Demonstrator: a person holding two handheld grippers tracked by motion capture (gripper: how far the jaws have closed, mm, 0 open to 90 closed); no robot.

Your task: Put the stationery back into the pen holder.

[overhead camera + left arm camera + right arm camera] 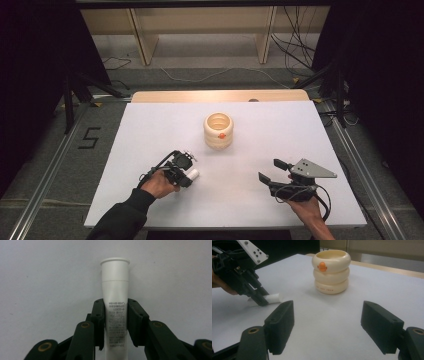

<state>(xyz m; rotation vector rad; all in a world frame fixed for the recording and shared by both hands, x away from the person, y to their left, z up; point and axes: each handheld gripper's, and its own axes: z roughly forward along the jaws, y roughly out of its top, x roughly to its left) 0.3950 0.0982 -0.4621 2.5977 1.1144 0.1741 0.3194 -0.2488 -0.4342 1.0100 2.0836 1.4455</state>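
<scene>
A white tube with small printed text lies low over the white table, cap end pointing away. My left gripper is shut on the tube's body; in the high view the left gripper sits at the table's front left with the tube's cap poking out to the right. A cream ringed cup with an orange duck bill stands upright at the table's middle back. My right gripper is open at the front right with nothing between its fingers, pointing toward the cup and the tube.
The white table top has a wooden strip along its far edge. Metal rails run along both sides of the table. Cables lie on the floor behind, in front of a wooden shelf frame.
</scene>
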